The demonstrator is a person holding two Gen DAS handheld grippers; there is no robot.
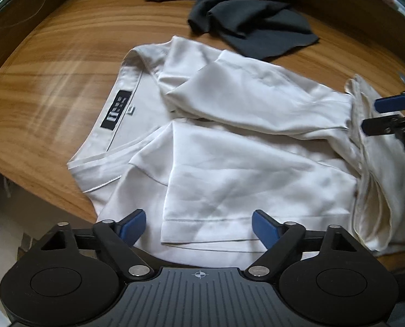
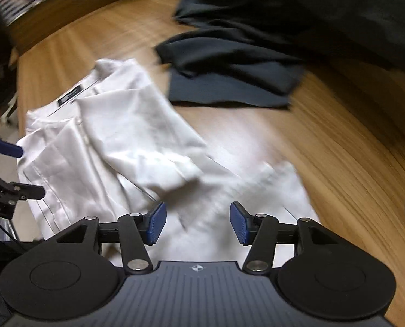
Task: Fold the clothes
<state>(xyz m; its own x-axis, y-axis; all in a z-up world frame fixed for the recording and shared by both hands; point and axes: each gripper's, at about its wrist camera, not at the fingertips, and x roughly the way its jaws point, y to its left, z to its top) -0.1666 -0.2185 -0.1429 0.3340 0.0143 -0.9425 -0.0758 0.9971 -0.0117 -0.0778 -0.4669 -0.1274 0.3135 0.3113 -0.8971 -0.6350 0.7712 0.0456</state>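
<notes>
Left wrist view: the left gripper [image 1: 198, 227] is hovering with its blue-padded fingers [image 1: 133, 227] spread wide, nothing between them, just over the near hem of a white shirt [image 1: 229, 169]. The shirt is lying partly folded on a wooden table [image 1: 66, 62], its collar pointing left with a black label [image 1: 117, 109] showing inside the neck. One sleeve [image 1: 246, 95] is lying folded across the upper body of the shirt, and the side panels are doubled inward over the middle. At the right edge the right gripper [image 1: 374, 114] is reaching in sideways, its fingers a little apart around a bunched ridge of the shirt's fabric; whether the pads are touching the cloth cannot be told. Beyond the shirt, a dark grey garment [image 1: 246, 19] is lying crumpled toward the far side of the table, just apart from the white one.

In the right wrist view, blurred by motion, the right gripper [image 2: 197, 223] is showing its fingers spread with only shirt fabric lying below the gap, nothing pinched. The white shirt [image 2: 126, 136] is stretching away to the left, label [image 2: 70, 96] visible near its far end. The left gripper [image 2: 30, 171] is showing at the left edge, beside the shirt's border, with its fingers apart. The dark grey garment [image 2: 229, 65] is sitting heaped at the upper right on the table [image 2: 352, 150]
</notes>
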